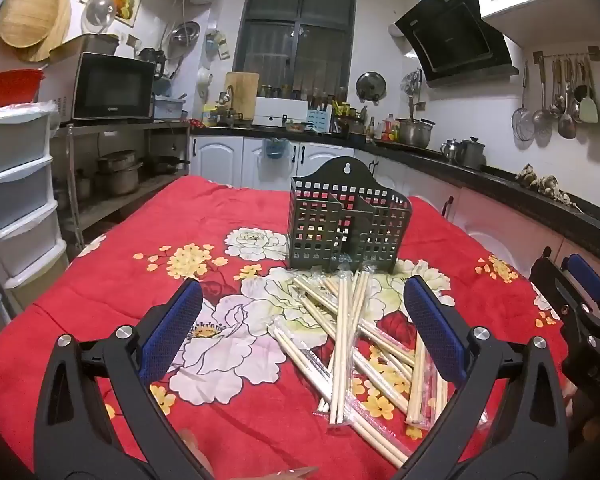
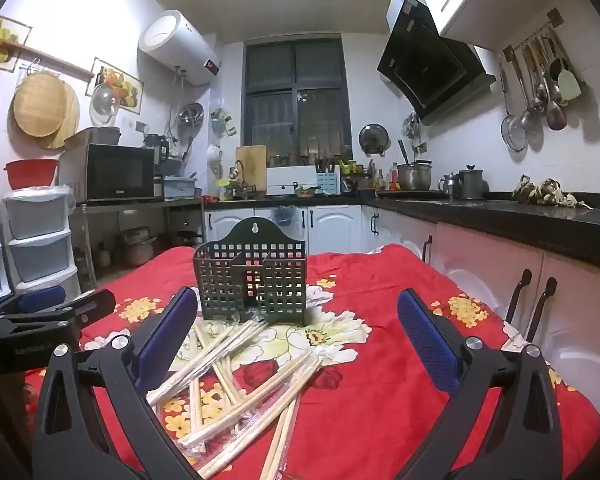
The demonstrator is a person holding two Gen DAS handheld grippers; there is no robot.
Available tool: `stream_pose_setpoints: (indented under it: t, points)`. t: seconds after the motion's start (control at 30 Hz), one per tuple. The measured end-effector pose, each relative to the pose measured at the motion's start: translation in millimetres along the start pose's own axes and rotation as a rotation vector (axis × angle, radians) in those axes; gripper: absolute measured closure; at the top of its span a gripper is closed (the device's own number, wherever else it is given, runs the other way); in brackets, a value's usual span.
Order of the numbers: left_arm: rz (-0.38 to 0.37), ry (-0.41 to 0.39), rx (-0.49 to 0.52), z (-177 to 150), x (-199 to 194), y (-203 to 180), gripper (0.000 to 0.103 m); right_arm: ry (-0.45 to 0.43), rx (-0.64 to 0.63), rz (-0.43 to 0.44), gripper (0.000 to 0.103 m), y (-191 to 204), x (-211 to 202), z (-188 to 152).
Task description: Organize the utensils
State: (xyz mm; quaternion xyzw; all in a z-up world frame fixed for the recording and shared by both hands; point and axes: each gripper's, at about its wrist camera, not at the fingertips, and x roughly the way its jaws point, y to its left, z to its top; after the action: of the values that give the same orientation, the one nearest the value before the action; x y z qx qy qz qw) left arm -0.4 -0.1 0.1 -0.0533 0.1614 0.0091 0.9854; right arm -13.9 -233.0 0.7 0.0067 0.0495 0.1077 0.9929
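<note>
Presently, opening step, nothing sorted: wrapped chopsticks heaped on desk near empty holder; left tongs and right tongs agape, unladen; next, grasp one pair.

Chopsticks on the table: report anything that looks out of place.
The wrapped chopsticks lie criss-crossed in a loose heap on the red floral cloth, in front of the perforated utensil holder, not standing inside it.

The left gripper had two black plastic arms with bumpy blue pads and round silver screws. The right gripper looked the same, black with blue pads.
</note>
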Motion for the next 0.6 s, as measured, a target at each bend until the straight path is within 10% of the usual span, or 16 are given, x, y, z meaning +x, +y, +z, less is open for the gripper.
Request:
stream_pose_setpoints:
  t: [0.6]
  points:
    - [-0.002, 0.006, -0.006, -0.2, 0.7, 0.4, 0.010, 0.025, 0.006, -0.006, 0.006, -0.6, 7.1, -2.2]
